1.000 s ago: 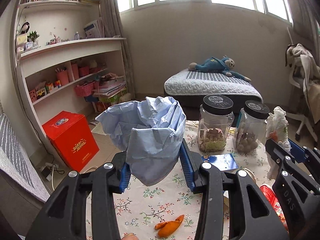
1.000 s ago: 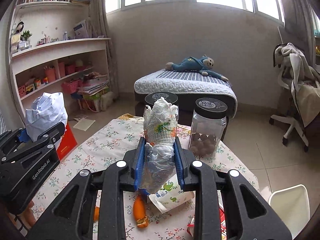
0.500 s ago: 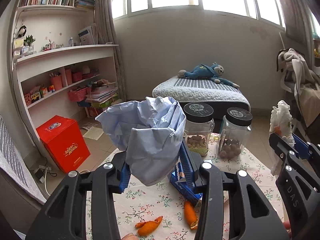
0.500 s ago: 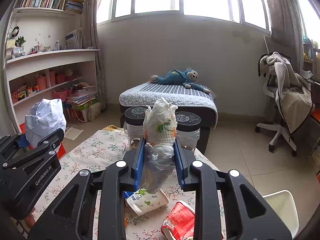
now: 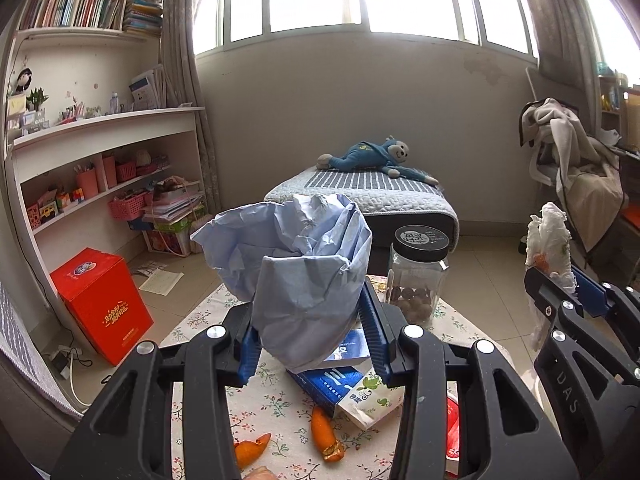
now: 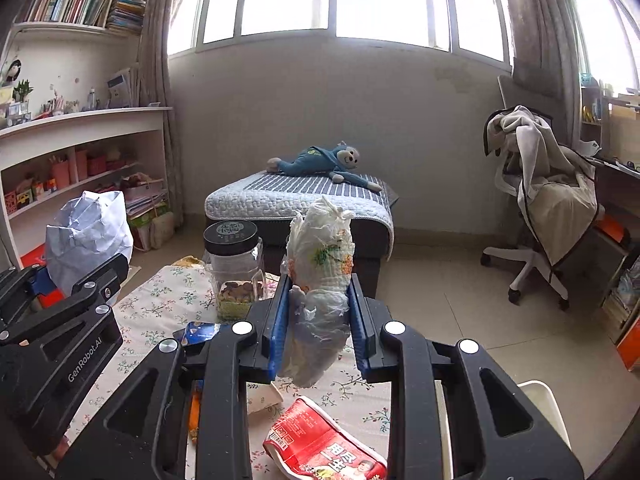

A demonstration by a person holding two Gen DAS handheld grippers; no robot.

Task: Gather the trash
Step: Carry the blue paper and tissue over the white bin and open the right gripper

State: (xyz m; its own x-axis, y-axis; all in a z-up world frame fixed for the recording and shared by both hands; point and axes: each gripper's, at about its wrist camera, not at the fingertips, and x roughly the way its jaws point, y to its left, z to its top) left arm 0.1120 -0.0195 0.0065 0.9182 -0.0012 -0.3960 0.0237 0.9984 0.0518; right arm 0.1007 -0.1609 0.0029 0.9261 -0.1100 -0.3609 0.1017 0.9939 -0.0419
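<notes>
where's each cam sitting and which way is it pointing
Left wrist: on the left gripper, looking forward and slightly down over the floral table toward the bed; it grips crumpled blue paper; the right gripper shows at right.
Right wrist: on the right gripper, facing likewise; it grips a crumpled plastic bag; the left gripper shows at left.
Shared: table, bed, black-lidded jar, both grippers.
</notes>
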